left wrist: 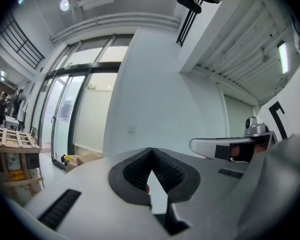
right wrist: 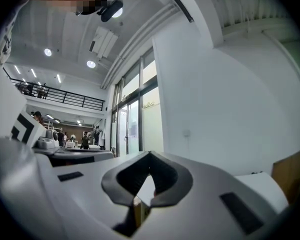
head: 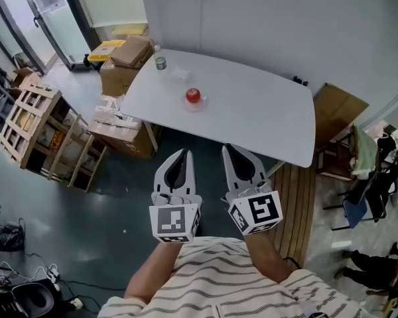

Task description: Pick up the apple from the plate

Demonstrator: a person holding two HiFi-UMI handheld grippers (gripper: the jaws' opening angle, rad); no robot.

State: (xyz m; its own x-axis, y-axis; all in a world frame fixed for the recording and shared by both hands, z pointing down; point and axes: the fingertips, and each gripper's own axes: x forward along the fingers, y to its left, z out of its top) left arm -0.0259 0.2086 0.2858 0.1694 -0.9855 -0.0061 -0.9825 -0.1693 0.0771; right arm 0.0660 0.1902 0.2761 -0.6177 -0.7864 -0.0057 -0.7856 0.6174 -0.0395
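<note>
A red apple (head: 193, 96) sits on a small clear plate (head: 200, 105) near the middle of the white table (head: 265, 118). Both grippers are held side by side over the floor, well short of the table's near edge and pointing toward it. My left gripper (head: 181, 153) is shut with nothing in it, and so is my right gripper (head: 229, 149). In the left gripper view the jaw tips (left wrist: 151, 151) meet, and a sliver of red shows through the gap below them. In the right gripper view the tips (right wrist: 150, 154) also meet.
A small bottle (head: 160, 62) stands at the table's far left corner. Cardboard boxes (head: 127, 57) and a wooden crate rack (head: 34, 121) stand left of the table. A brown board (head: 337, 114) and chairs are on the right. Slatted wood (head: 298, 207) lies by the near right corner.
</note>
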